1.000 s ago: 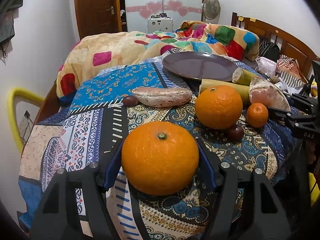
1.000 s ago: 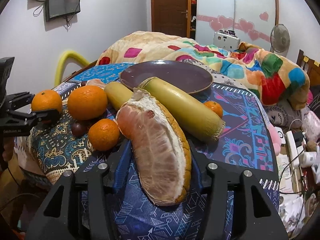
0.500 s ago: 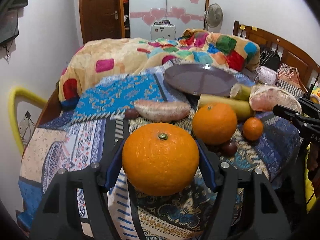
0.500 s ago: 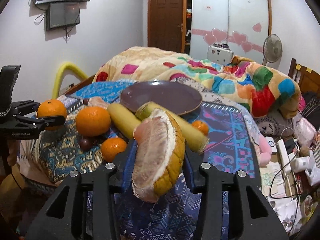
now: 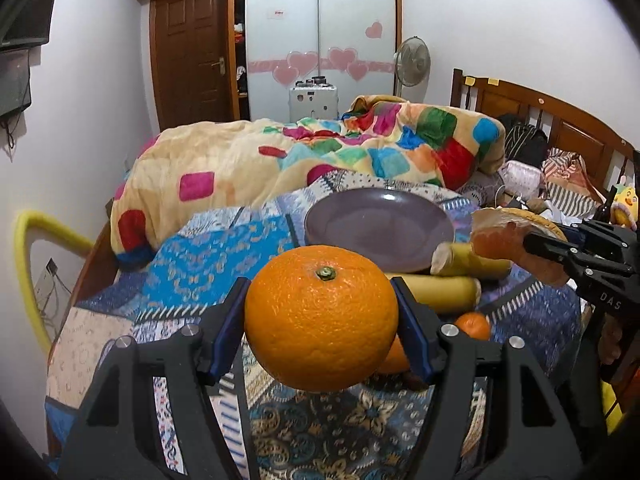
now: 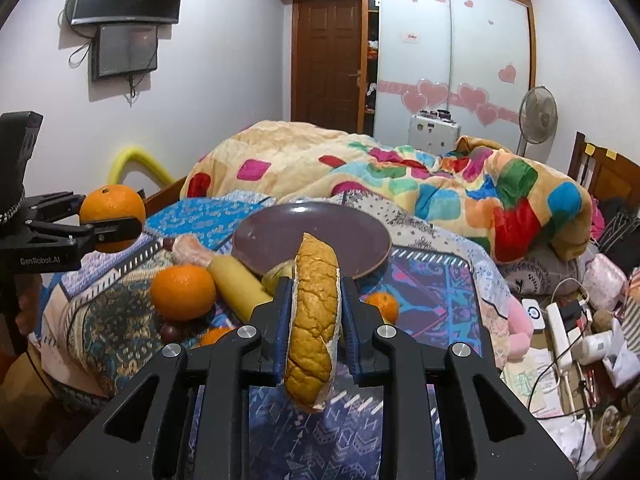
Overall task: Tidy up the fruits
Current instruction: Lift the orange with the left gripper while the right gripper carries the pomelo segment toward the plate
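Fruit fills both tools: the left gripper (image 5: 320, 326) clamps a big round orange (image 5: 321, 317) at lower centre, lifted off the patterned blue cloth (image 5: 224, 248); the right gripper (image 6: 314, 312), whose jaws have just been closing, pinches a peeled pomelo wedge (image 6: 314, 316) edgewise. Beyond, mid-frame, lies a round purple plate (image 6: 360, 240).

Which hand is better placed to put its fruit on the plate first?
Probably right: the right gripper holds its pomelo wedge directly before the purple plate, whereas the left gripper's orange sits farther back.
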`<state>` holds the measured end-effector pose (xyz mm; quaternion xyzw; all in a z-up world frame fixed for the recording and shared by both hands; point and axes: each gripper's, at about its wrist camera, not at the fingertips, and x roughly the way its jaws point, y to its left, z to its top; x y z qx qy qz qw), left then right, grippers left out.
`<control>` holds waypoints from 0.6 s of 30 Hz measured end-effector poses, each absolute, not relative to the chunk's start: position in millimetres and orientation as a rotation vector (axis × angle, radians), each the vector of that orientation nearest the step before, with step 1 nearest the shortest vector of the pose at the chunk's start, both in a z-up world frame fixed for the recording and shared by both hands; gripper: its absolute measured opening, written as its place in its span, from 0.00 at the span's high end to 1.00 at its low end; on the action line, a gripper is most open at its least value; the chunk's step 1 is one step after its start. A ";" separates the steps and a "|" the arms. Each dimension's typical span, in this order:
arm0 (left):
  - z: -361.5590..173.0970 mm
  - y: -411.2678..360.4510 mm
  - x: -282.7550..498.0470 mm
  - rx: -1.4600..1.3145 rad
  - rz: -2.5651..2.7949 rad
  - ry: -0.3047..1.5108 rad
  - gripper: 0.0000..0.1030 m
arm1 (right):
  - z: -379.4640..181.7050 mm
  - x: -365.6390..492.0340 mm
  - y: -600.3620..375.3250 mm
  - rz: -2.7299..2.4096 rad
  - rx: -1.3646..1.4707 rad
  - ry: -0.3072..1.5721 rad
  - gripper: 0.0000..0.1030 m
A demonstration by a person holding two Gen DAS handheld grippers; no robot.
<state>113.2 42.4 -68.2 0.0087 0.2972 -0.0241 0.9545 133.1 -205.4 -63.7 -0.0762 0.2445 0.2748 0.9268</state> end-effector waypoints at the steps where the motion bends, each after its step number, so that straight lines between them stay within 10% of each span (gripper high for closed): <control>1: -65.7 42.2 116.0 0.017 -0.050 0.598 0.34 | -61.1 134.5 -205.8 0.564 -0.152 0.496 0.79; 18: -50.1 33.6 186.1 0.063 -0.035 0.597 0.34 | -27.4 180.2 -187.0 0.519 -0.184 0.386 0.79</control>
